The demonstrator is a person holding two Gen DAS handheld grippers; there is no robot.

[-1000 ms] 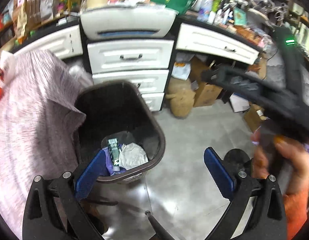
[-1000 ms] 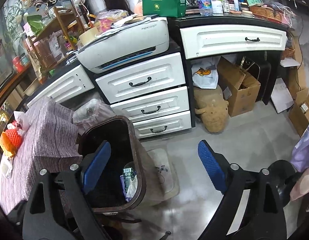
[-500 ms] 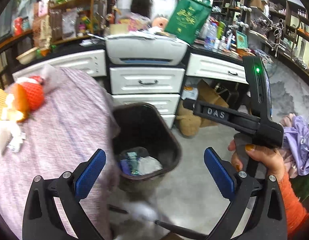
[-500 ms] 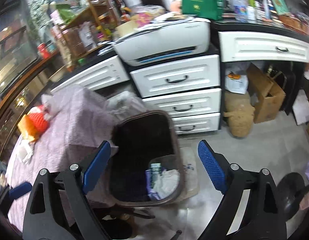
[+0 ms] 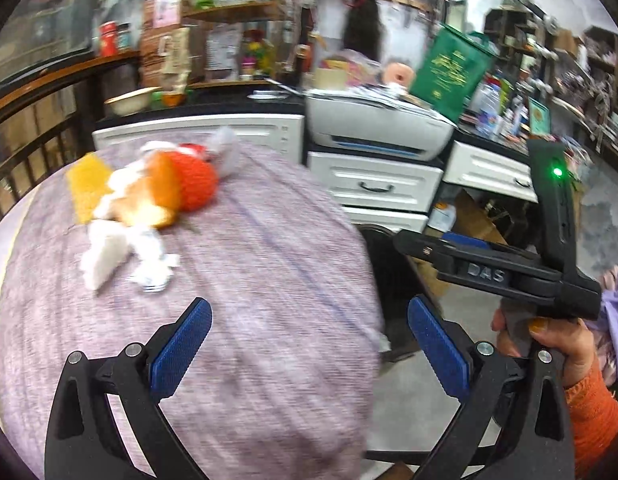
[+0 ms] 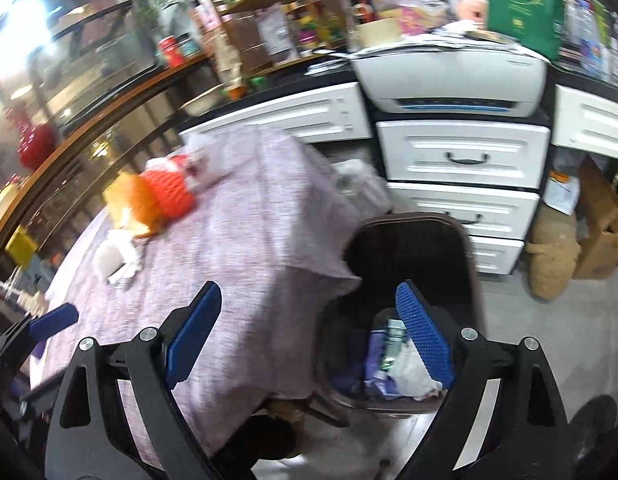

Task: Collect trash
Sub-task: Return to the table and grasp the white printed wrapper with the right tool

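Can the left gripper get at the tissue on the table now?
Probably yes. The left gripper is open over bare tablecloth, and nothing stands between it and the tissue.

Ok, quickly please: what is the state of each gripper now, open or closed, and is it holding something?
Left gripper: open, holding nothing, above the tablecloth.
Right gripper: open, holding nothing, between the table and the trash bin.
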